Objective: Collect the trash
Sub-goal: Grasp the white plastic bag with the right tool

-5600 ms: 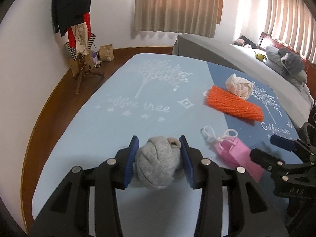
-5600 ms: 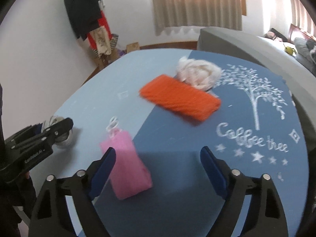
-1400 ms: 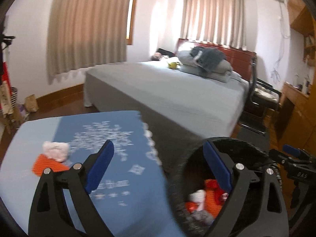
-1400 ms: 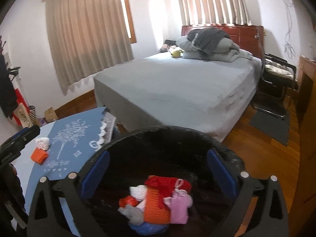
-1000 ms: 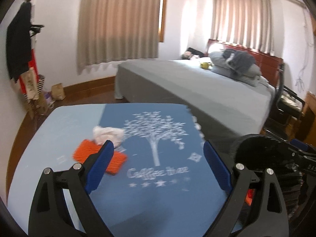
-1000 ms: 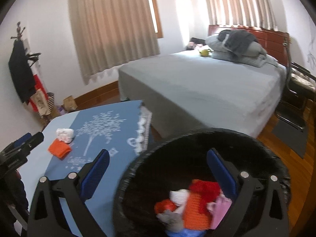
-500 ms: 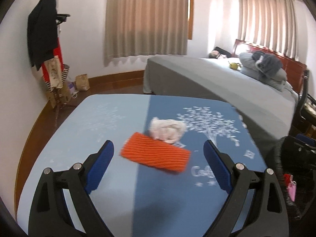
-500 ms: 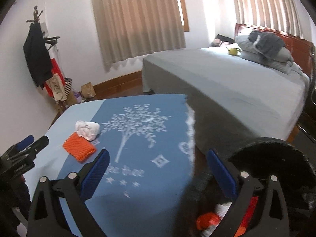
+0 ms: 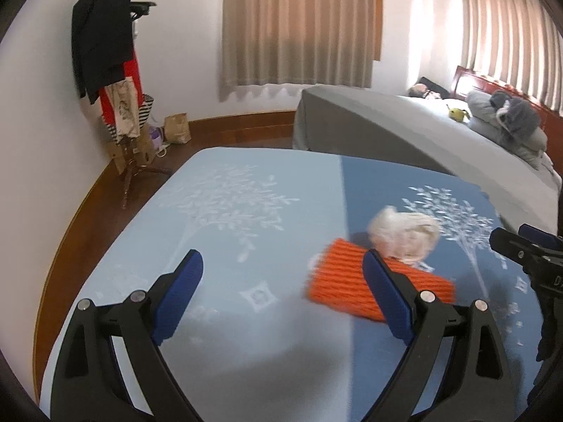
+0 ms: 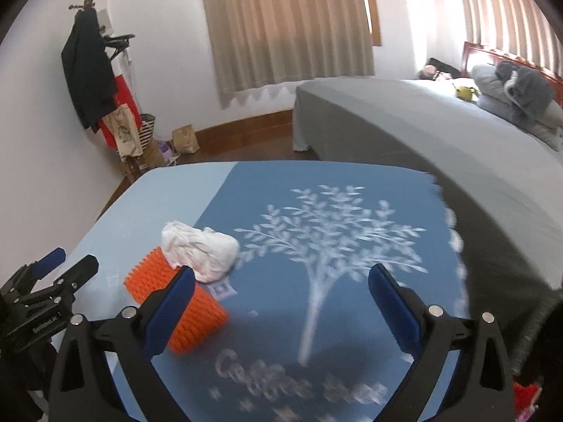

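From the left wrist view: left gripper (image 9: 281, 283) held wide apart over the blue tablecloth (image 9: 246, 211), nothing between the blue pads. Under and just beyond the right-hand pad, an orange ribbed knit piece (image 9: 337, 281) lying flat on the cloth, blurred at its near edge. Touching its far side, a crumpled white wad (image 9: 404, 235), resting beside the printed white tree. At the right edge, the tip of the right gripper (image 9: 520, 246), seen from the side; spread of its jaws not readable from here. Beyond the table, a grey bed (image 9: 404, 130) with pillows, beige curtains (image 9: 299, 28), a coat stand (image 9: 116, 70) hung with dark and red clothes, a brown paper bag (image 9: 179, 128) on the wood floor. From the right wrist view: right gripper (image 10: 281, 302) likewise spread wide and holding nothing, poised over the dark blue half of the cloth with its tree print and "Coffee tree" lettering. Orange ribbed knit piece (image 10: 169, 295) partly behind the left-hand pad, white wad (image 10: 200, 249) lying against its far end, both on the cloth near the seam between light and dark blue. At the left edge, the left gripper (image 10: 59, 267) in side view. At the bottom right corner, a dark rounded shape and a scrap of red (image 10: 526, 395) low down, too cropped to tell whether a bin and its contents. No other container among the trash on the table.
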